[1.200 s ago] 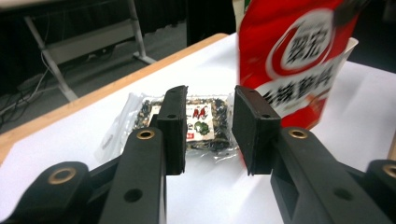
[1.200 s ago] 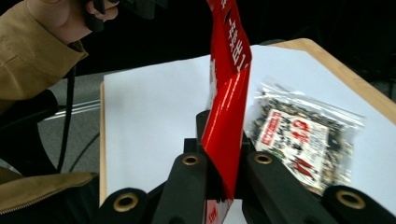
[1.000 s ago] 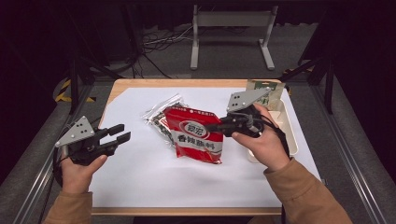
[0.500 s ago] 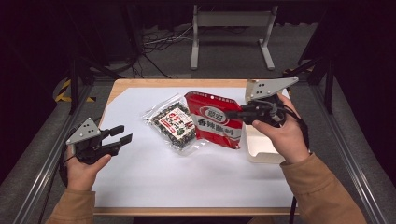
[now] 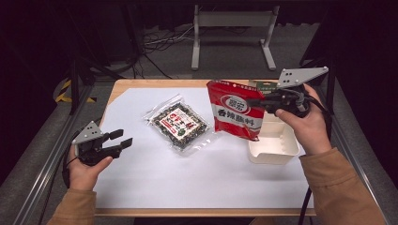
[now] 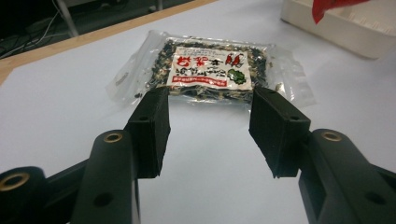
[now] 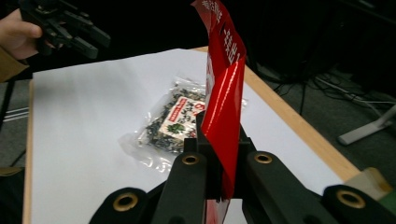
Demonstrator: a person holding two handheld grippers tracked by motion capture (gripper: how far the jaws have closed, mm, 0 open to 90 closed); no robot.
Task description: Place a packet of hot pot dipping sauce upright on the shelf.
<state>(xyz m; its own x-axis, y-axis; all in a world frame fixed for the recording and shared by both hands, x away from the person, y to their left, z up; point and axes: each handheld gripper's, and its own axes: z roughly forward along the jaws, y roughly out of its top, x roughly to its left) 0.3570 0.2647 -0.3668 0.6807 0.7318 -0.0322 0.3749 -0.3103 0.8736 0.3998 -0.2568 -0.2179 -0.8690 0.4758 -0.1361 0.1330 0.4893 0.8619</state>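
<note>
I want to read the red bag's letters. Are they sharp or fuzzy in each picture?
High view: the red bag is slightly soft, its big letters readable. Right gripper view: it is edge-on and shiny with glare, so the letters are hard to read. Left gripper view: a blurry red corner at the top.

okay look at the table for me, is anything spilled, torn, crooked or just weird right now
Nothing spilled or torn. The clear plastic packet of dark dried bits lies askew on the white sheet, sealed. The red foil pouch hangs in the air, pinched by the right gripper beside the white foam tray.
</note>
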